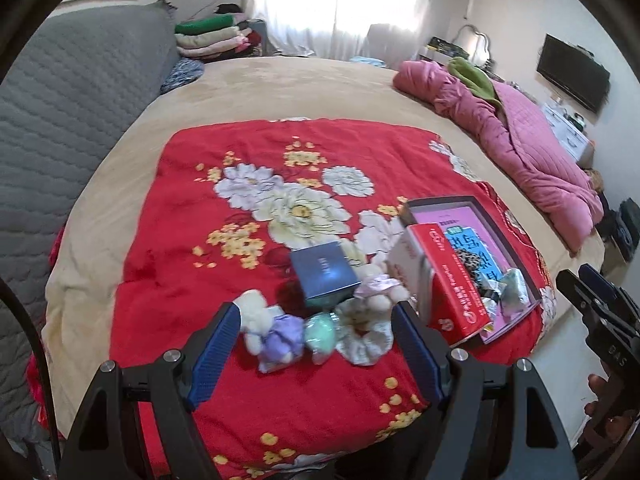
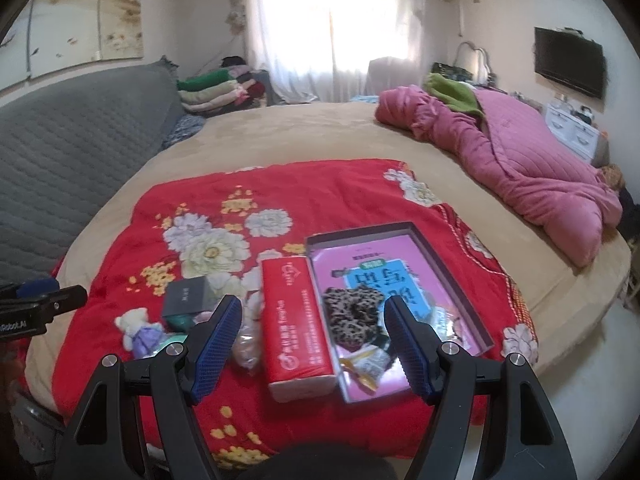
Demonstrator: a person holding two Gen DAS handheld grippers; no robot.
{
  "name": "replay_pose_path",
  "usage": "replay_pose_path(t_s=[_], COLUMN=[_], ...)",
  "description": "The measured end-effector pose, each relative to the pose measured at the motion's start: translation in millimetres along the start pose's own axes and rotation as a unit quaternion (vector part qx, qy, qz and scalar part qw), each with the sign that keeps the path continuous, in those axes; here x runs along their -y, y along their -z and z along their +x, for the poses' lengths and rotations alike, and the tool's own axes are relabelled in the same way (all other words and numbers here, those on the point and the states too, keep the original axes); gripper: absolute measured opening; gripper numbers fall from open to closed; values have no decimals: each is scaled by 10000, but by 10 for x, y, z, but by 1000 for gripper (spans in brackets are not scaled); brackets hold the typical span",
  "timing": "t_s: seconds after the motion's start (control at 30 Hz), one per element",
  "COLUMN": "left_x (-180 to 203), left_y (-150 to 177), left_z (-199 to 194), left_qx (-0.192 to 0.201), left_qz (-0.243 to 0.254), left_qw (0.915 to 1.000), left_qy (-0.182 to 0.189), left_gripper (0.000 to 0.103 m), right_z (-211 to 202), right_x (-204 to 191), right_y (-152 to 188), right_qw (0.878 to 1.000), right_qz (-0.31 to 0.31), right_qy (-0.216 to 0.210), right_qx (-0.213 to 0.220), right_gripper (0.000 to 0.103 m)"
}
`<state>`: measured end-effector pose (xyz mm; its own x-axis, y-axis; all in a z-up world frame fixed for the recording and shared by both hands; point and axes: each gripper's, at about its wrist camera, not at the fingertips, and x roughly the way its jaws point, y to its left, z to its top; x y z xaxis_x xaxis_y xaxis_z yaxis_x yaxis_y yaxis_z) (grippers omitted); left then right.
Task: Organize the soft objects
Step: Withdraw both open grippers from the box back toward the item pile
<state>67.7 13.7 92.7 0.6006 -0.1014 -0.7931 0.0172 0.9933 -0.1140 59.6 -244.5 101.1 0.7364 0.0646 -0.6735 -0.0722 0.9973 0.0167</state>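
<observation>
Left wrist view: the left hand-held gripper [image 1: 316,354] hangs wide and empty over the red quilt [image 1: 192,280] on the bed. A row of soft things lies crosswise between its fingers: small bear [image 1: 256,314], green scrunchie [image 1: 320,330], white scrunchie [image 1: 364,334].

Right wrist view: the right hand-held gripper [image 2: 314,346], equally wide and empty, faces the tray [image 2: 452,276], where a leopard scrunchie [image 2: 352,318] already lies. The left one is likely nearer the loose items.

- I see the blanket [image 2: 280,200] spread on the bed [image 2: 320,132].
- Tissue pack [image 2: 296,328] lies on it, left of the tray [image 2: 452,276].
- Scrunchie [image 2: 352,316] sits in the tray.
- Bear [image 2: 138,330] and box [image 2: 186,300] lie left of the pack.
</observation>
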Motion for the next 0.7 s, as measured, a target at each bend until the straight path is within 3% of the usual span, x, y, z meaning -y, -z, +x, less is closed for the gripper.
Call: replay_pose_path(t_s=[0.7], left_x=[-783], left_y=[320], left_z=[15], left_qx=[-137], left_qz=[-678], left_qw=[9970], left_qy=[-351], left_gripper=[77], right_z=[132], right_x=[-563], right_y=[96], right_qw=[9974], right_qz=[-594], right_qy=[-352], right_qx=[-185], right_gripper=[75])
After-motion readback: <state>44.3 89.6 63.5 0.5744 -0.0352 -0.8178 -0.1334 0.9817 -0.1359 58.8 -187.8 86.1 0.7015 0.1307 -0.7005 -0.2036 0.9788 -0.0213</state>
